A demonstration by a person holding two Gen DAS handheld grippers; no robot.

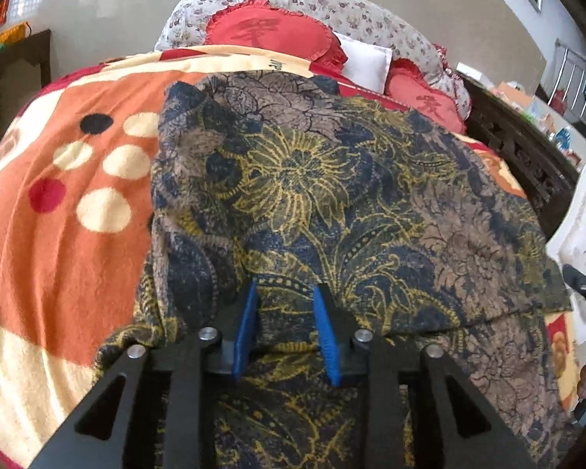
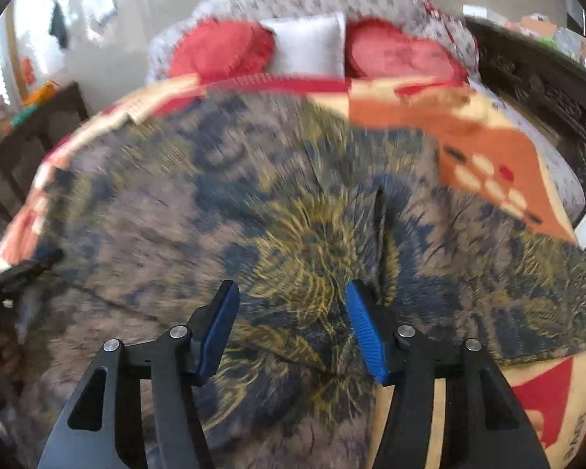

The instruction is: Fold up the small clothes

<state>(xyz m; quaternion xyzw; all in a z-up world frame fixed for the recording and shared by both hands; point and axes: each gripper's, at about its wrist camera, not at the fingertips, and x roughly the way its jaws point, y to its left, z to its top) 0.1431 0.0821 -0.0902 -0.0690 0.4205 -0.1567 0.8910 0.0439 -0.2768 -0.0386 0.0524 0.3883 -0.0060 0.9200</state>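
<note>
A dark blue, brown and yellow floral batik garment [image 1: 332, 195] lies spread flat on a bed blanket, folded over at its near part. My left gripper [image 1: 287, 289] is open just above the garment's near middle, with nothing between its blue pads. The garment also fills the right wrist view [image 2: 254, 203], blurred by motion. My right gripper [image 2: 293, 289] is open wide above the cloth and holds nothing. The left gripper's black body shows at the left edge of the right wrist view [image 2: 23, 265].
An orange, cream and red dotted blanket [image 1: 58, 203] covers the bed. Red heart cushions [image 1: 269, 31] and a white pillow [image 1: 365, 60] lie at the head. A dark carved wooden bed frame [image 1: 519, 144] runs along the right side. A dark wooden side table [image 2: 39, 125] stands to the left.
</note>
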